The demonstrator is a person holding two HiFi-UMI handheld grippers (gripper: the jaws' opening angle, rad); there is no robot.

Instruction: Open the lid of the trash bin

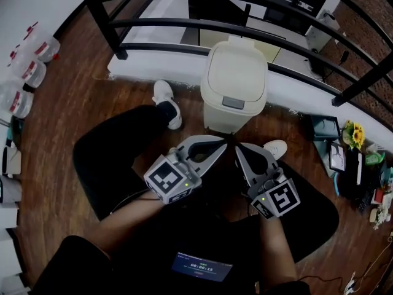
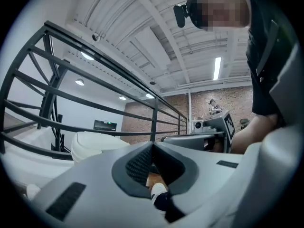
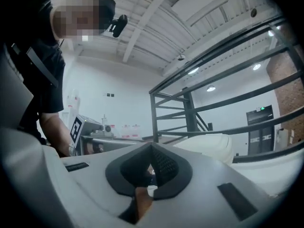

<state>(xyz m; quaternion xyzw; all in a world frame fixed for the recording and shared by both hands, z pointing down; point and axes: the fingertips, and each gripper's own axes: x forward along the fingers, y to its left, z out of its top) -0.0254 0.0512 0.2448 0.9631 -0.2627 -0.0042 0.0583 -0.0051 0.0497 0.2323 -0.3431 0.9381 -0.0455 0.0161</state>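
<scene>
**Both grippers clenched and empty, short of a closed bin**

At the far left of the head view, clear bottles (image 1: 26,66) with red caps stand on the wood floor (image 1: 73,121). A white shoe (image 1: 167,103) is planted just left of the bin.

The left gripper (image 1: 225,141) hangs over the person's dark lap with its jaws pressed tip to tip and nothing held. The left gripper view confirms this: the dark pads (image 2: 137,165) meet at a point, and only a shoe and floor show in the hollow beneath.

The trash bin (image 1: 234,85) is cream-coloured. It stands at top centre against the black railing (image 1: 184,24), just ahead of both jaw tips and untouched. Only the head view shows its lid (image 1: 236,72) lying flat and shut, with a grey tab (image 1: 233,102) at the front edge. The gripper views catch just its rounded top behind the jaws, plus ceiling lights the head view lacks.

The right gripper (image 1: 238,147) is beside the left, equally clamped on nothing. Its own view also shows the other gripper's marker cube (image 3: 76,127). Yellow flowers (image 1: 354,134) lie at far right.
</scene>
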